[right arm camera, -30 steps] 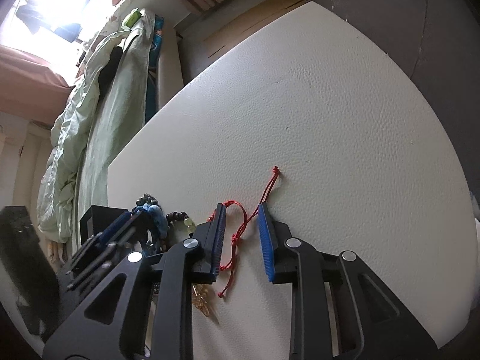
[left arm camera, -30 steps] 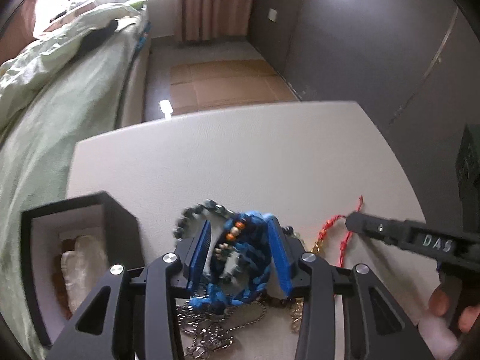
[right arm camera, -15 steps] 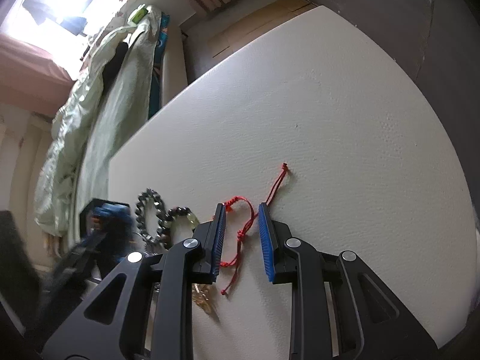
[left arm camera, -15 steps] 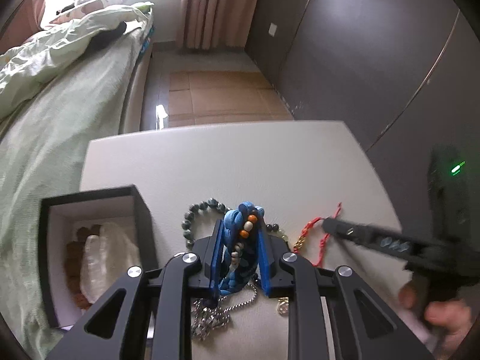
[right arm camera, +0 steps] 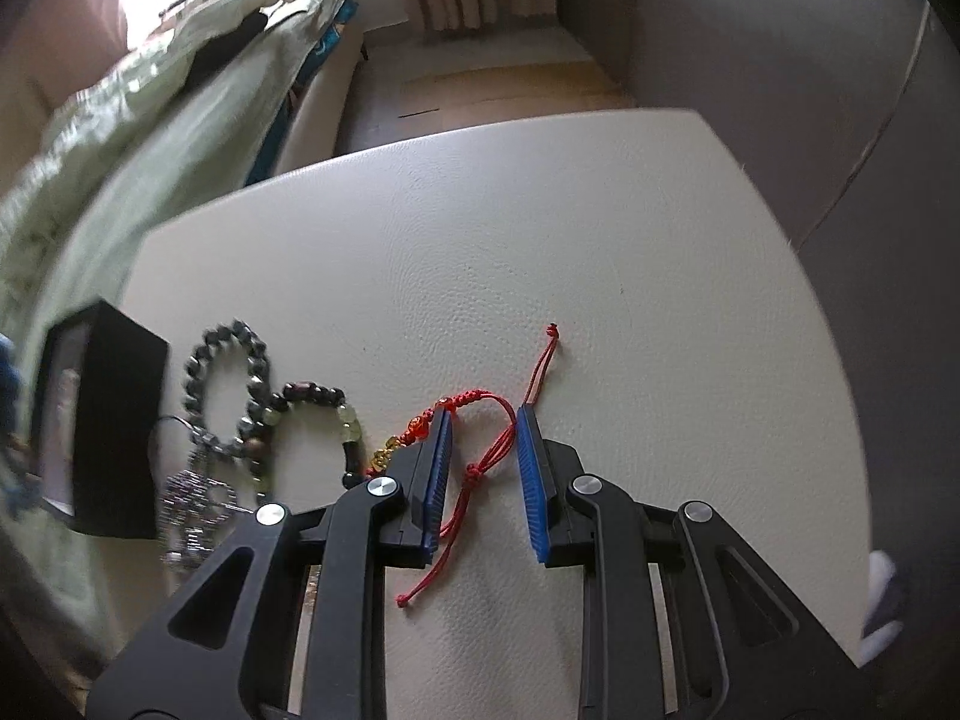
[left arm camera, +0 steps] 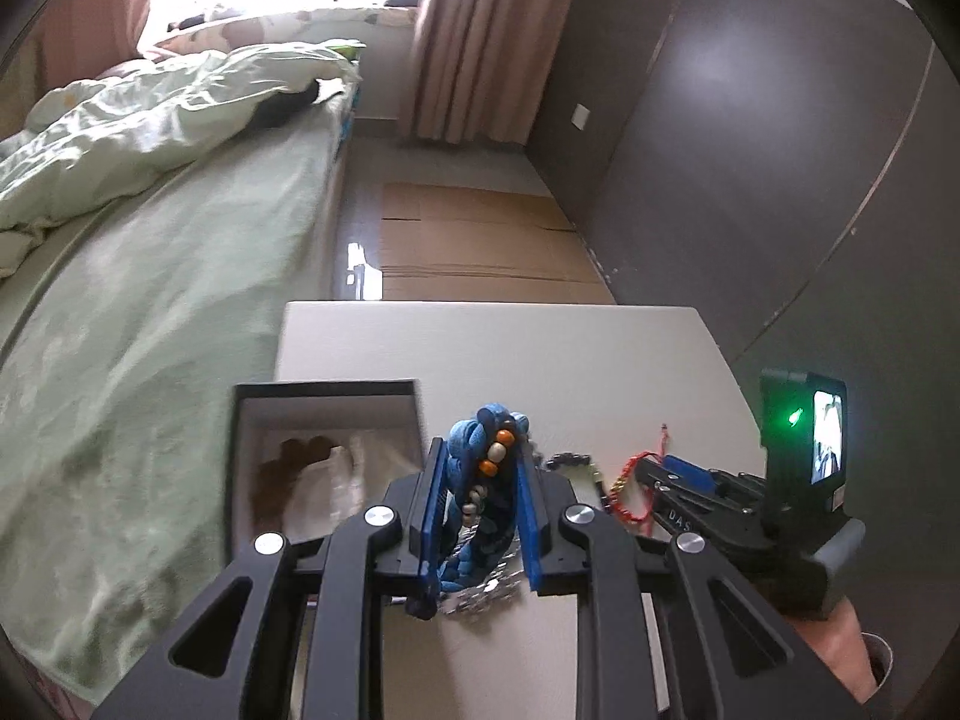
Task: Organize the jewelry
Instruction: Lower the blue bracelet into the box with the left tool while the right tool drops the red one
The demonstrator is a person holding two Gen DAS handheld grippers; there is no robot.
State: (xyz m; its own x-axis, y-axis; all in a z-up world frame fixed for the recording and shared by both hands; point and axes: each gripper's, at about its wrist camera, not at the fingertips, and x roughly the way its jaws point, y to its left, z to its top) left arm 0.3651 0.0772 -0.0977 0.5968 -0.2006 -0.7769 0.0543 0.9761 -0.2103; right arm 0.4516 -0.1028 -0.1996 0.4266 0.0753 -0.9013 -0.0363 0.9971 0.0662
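Note:
My left gripper (left arm camera: pixel 478 468) is shut on a blue braided bracelet (left arm camera: pixel 480 495) with orange and white beads and holds it above the table, just right of an open black box (left arm camera: pixel 327 396) with a white lining. My right gripper (right arm camera: pixel 485 468) is open and low on the table, its jaws either side of a red cord bracelet (right arm camera: pixel 480 468). It also shows in the left wrist view (left arm camera: pixel 636 483). A dark bead bracelet (right arm camera: pixel 231 384), a bracelet with green beads (right arm camera: pixel 336 420) and a silver chain (right arm camera: pixel 192 498) lie left of the right gripper.
The white table (right arm camera: pixel 540 252) ends at a far edge and a rounded right edge. A bed with green bedding (left arm camera: pixel 150 240) stands to the left. A dark wall (left arm camera: pixel 750 150) is on the right. The box holds pale and brown pieces (left arm camera: pixel 312 474).
My left gripper has closed on the blue bracelet and lifted it off the pile, toward the box. My right gripper has stayed around the red cord and turned a little.

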